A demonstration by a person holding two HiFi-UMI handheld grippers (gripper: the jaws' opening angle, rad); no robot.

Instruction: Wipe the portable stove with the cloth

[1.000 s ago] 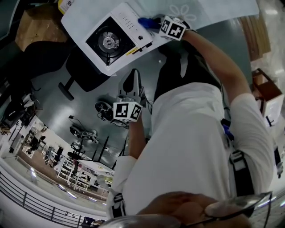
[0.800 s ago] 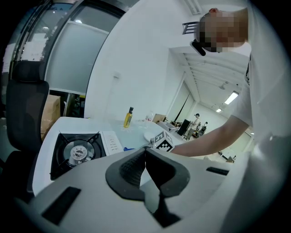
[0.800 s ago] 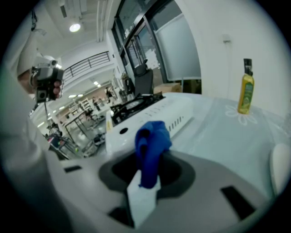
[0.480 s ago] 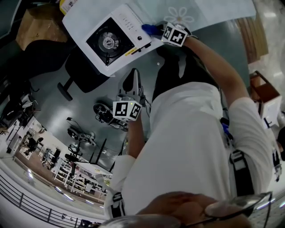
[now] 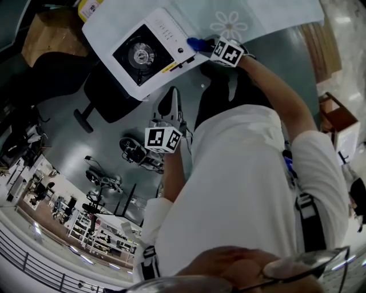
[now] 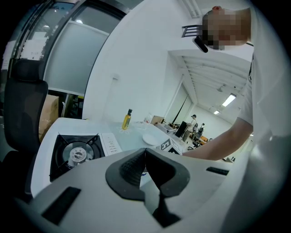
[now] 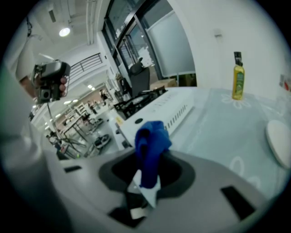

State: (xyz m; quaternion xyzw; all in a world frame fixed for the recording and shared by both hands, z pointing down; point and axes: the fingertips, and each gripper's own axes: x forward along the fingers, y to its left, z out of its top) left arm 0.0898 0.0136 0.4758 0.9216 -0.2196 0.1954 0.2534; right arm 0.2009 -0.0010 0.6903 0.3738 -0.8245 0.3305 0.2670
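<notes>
Currently the white square portable stove with black burner [image 5: 150, 51] sits at the worktop's [image 5: 269, 17] near edge. The crumpled blue cloth [image 7: 152, 145], pinched by the right gripper [image 7: 144, 184], is at the stove's control-panel corner. The left gripper [image 6: 145, 170] is pressed together, empty, off the worktop.

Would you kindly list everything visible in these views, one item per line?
portable stove: one, white with a black burner, on the table's corner.
cloth: one, blue, at the stove's edge.
bottle: one, yellow with a dark cap, upright on the table beyond the stove.
dish: one, white, on the table.
table: one, pale flower-print covering.
office chair: one, black, beside the table.
cardboard box: one, brown, past the chair.
left gripper: shut, empty, held off the table.
right gripper: shut on the cloth.
</notes>
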